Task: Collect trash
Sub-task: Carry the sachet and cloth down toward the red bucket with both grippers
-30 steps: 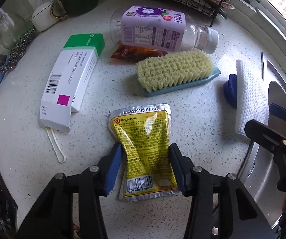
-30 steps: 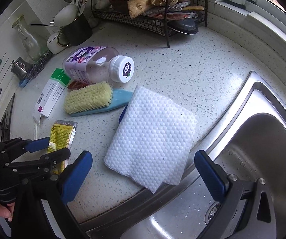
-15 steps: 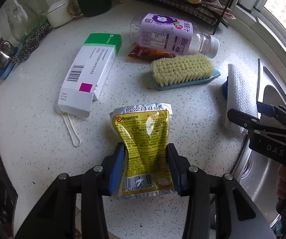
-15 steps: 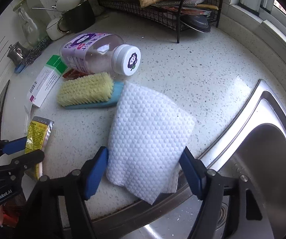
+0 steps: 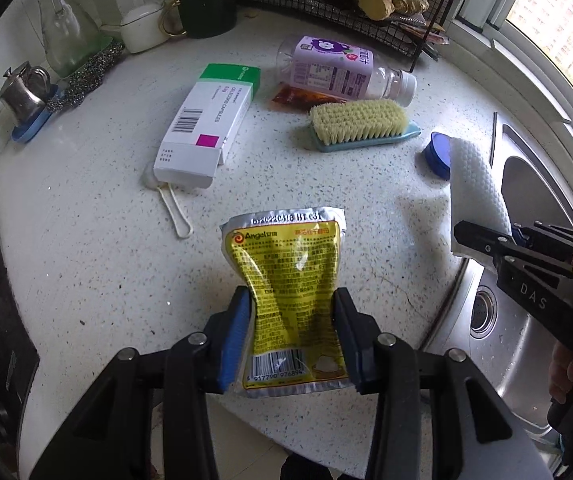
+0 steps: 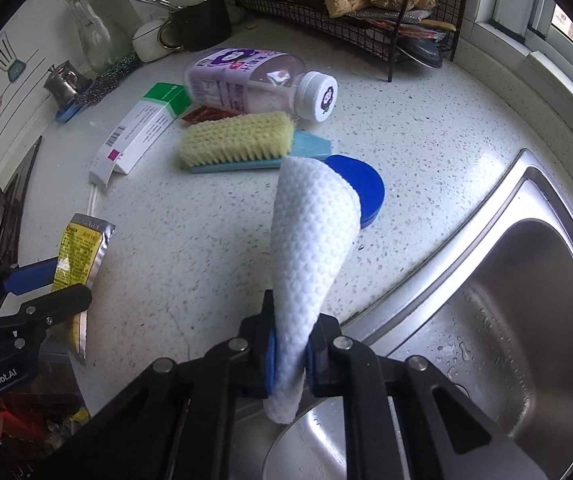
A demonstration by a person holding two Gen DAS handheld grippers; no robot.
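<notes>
My left gripper (image 5: 292, 332) is shut on a yellow foil packet (image 5: 290, 276), lifted off the speckled counter (image 5: 86, 248); the packet (image 6: 80, 250) and left gripper (image 6: 52, 286) also show at the left of the right wrist view. My right gripper (image 6: 291, 350) is shut on a white textured cloth (image 6: 310, 236), pinched into a fold at the sink's edge; the cloth (image 5: 476, 188) and right gripper (image 5: 486, 240) appear at the right of the left wrist view. A blue lid (image 6: 360, 190) lies under the cloth's far end.
On the counter lie a white and green box (image 5: 206, 128), a purple-labelled bottle (image 5: 338, 68), a red sachet (image 5: 302, 98), a scrub brush (image 5: 360, 126) and a white loop (image 5: 174, 212). A steel sink (image 6: 506, 300) is at right, a wire rack (image 6: 366, 12) at the back.
The right gripper closed on the white cloth, bunching it into a fold and uncovering the blue lid. The left gripper rose and drew back with the yellow packet in its grip.
</notes>
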